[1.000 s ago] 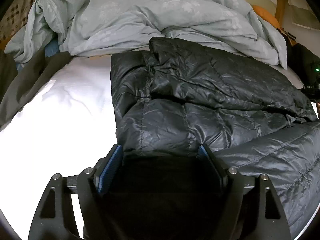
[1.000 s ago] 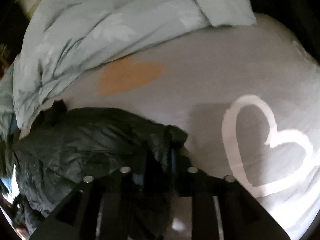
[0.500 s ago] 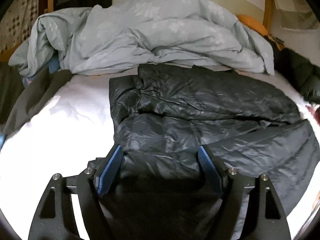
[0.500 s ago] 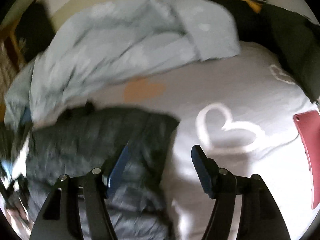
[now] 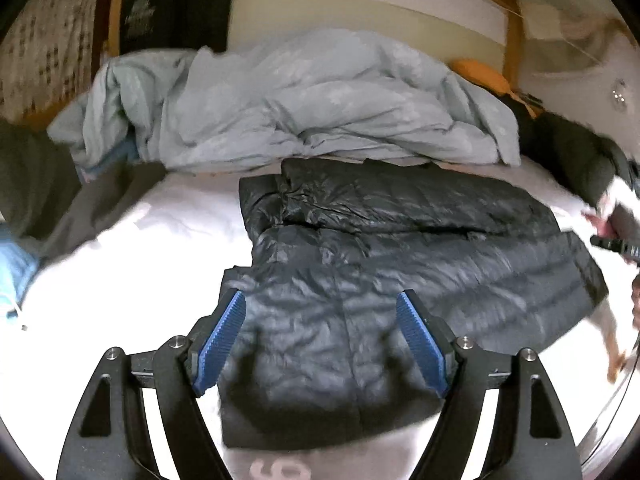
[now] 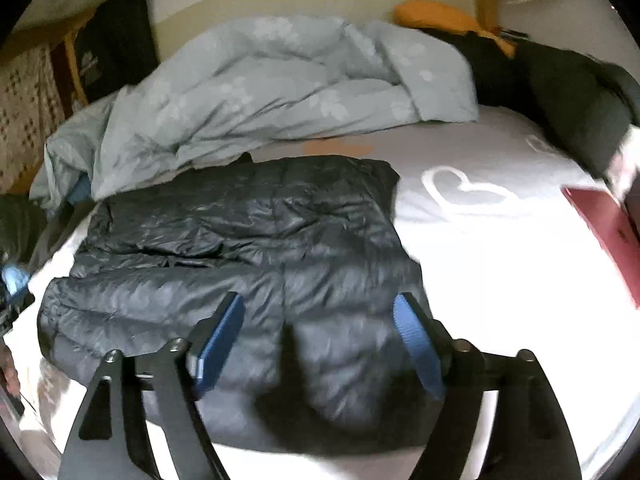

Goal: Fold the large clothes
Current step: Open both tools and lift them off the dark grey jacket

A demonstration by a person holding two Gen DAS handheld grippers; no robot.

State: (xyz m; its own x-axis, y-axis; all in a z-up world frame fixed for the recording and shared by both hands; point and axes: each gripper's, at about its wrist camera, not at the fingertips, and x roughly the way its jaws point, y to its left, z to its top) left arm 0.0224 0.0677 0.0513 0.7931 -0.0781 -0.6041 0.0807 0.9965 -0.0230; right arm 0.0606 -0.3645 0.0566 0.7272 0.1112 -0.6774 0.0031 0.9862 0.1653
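Observation:
A black quilted down jacket lies spread on the white bed sheet, one part folded over its far side. My left gripper hovers above the jacket's near left part, open, its blue pads clear of the cloth. In the right wrist view the same jacket lies below my right gripper, whose jaws are opening wide with nothing between them. The right gripper also shows, blurred, at the right edge of the left wrist view.
A crumpled pale blue duvet is heaped at the far side of the bed. Dark clothes and an orange cushion lie at the far right, a red flat object on the heart-printed sheet at right. A grey garment lies at left.
The right gripper let go of the jacket's edge, opened and pulled back and up. The left gripper also drew back and rose, so more of the jacket shows.

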